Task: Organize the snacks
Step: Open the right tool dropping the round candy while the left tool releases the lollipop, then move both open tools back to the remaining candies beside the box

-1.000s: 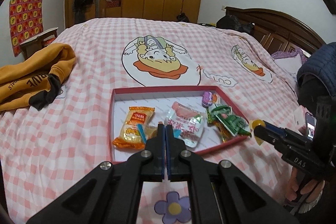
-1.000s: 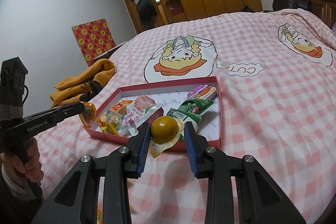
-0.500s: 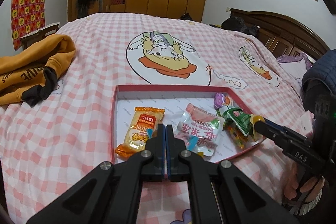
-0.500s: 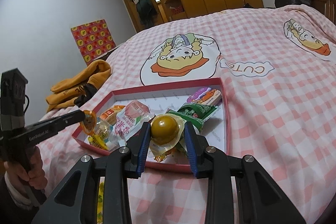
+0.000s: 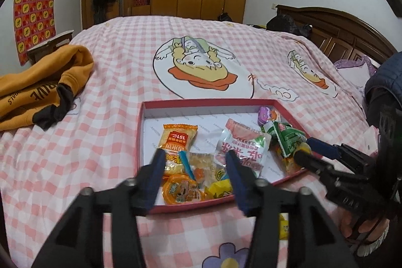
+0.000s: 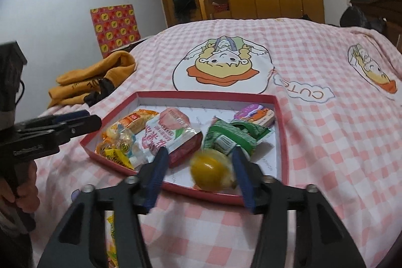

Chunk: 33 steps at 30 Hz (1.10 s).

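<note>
Now both grippers hang spread over the red tray's point(image 6: 281, 122) near edge: the left gripper point(image 5: 194, 168) above an orange jelly cup point(image 5: 182, 190), the right gripper point(image 6: 198, 168) around a blurred yellow snack point(image 6: 211, 171), apparently loose.

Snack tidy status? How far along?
Done: several packets and an orange jelly cup lie in the shallow red cardboard tray. In hand: nothing gripped; left gripper open, right gripper open around a blurred round yellow snack at the tray's near rim. Left: a yellow packet on the pink checked bedspread.
</note>
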Motion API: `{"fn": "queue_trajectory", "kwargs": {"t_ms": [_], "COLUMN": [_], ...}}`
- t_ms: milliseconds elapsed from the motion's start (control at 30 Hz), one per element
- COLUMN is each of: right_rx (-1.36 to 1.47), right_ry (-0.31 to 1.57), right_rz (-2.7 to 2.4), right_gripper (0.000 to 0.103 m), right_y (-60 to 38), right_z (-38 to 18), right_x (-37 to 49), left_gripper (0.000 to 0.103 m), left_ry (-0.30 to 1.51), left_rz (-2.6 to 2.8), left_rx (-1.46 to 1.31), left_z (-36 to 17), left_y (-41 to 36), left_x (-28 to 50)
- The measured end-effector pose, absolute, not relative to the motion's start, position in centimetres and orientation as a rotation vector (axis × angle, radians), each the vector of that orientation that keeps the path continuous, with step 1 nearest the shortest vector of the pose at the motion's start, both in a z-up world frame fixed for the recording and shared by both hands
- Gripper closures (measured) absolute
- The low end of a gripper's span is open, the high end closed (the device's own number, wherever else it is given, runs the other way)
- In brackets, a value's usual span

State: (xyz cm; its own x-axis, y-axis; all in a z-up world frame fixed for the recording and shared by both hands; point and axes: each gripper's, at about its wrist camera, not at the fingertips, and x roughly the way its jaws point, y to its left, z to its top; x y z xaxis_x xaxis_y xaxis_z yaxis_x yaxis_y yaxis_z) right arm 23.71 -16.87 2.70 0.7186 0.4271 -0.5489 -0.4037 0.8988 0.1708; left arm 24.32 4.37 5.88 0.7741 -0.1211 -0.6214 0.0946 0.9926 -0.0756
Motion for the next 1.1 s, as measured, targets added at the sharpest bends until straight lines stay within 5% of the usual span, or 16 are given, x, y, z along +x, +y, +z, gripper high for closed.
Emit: {"fn": "queue_trajectory", "kwargs": {"t_ms": [67,333,1100], "right_rx": [0.049,0.085,0.178], "right_ry": [0.606,0.589,0.742], "right_rz": [0.466,0.476,0.235], "right_gripper": [0.033,0.018,0.016], "right_y": [-17.0,-17.5,-21.3], "right_z": [2.8,3.5,2.9], "right_x": [23.4,23.1,15.2], "left_gripper": [0.045,0.031,0.031], "left_ry": [0.667,0.667,0.784], "left_rz": [-0.133,-0.153,-0.261], "left_rx": [-0.030,-0.019,-0.027], "left_z": [6.2,6.6,3.8], "left_y": [4.0,3.2,-3.0], "left_x": [23.9,23.5,18.5]}}
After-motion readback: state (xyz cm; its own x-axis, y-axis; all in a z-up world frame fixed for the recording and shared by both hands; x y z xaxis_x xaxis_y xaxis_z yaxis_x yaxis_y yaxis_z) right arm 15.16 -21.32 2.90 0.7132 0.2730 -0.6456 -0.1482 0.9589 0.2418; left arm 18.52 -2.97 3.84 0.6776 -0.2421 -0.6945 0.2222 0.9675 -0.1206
